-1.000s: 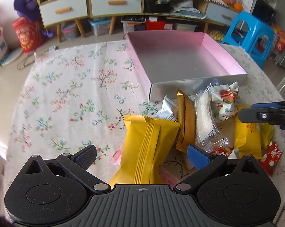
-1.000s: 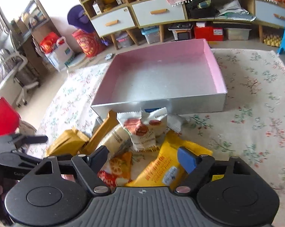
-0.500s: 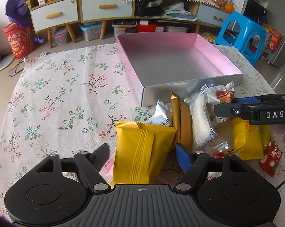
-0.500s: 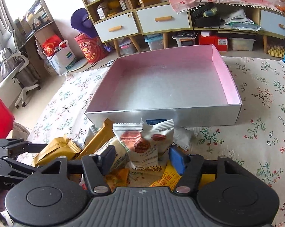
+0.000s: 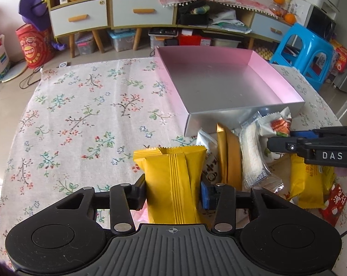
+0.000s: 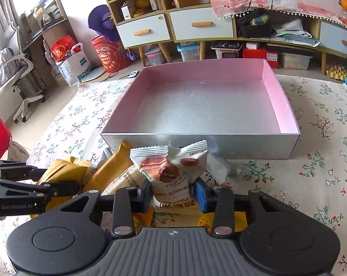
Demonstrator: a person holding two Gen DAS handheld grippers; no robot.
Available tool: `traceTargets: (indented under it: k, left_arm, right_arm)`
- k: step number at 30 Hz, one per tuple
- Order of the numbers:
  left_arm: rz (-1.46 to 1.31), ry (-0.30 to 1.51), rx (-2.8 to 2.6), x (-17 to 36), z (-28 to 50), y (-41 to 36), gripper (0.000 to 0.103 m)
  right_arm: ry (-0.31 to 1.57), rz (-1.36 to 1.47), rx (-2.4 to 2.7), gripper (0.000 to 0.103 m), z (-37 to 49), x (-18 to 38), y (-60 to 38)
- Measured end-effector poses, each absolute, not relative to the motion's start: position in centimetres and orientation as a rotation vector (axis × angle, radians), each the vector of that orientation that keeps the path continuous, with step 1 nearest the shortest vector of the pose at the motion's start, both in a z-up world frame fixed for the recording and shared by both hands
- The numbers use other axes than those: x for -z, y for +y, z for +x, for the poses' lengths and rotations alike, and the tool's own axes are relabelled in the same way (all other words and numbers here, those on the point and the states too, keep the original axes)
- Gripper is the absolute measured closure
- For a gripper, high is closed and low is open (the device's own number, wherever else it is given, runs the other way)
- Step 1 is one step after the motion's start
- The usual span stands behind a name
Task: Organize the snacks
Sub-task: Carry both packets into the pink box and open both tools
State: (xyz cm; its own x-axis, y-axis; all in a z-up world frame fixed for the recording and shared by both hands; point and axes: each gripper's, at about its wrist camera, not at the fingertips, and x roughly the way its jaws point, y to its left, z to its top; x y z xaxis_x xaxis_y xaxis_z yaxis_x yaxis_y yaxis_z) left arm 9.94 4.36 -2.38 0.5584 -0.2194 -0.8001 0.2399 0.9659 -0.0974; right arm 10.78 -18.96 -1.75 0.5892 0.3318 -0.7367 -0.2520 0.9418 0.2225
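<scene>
Clamping both tongs at once, I have the left tongs [image 5: 173, 192] squeezed on the yellow packet [image 5: 172, 179] and the right tongs [image 6: 173, 194] squeezed on the white pecan packet [image 6: 171, 168]; both pairs have just been closing, each with its snack between the pads. Each packet stands up out of the snack pile [image 5: 249, 161] on the near side of the floral table [image 5: 81, 119], gripped low so its top stays free. The empty pink box [image 6: 286, 115] sits just beyond the pile, so I judge both go there next.
</scene>
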Motion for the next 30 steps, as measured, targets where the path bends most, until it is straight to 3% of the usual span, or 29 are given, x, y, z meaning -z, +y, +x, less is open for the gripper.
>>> traceTargets:
  k: [17,30]
  left_arm:
    - [-0.015,0.84,0.231,-1.4,12.0,3.2,0.063]
    - [0.008,0.794,0.257,-1.5,19.1,-3.8,0.063]
  right_arm:
    - [0.754,0.234,-0.306,0.075,12.5,-2.3,-22.1]
    - [0.772,0.358,-0.202,0.075,16.3,-0.2,-25.4]
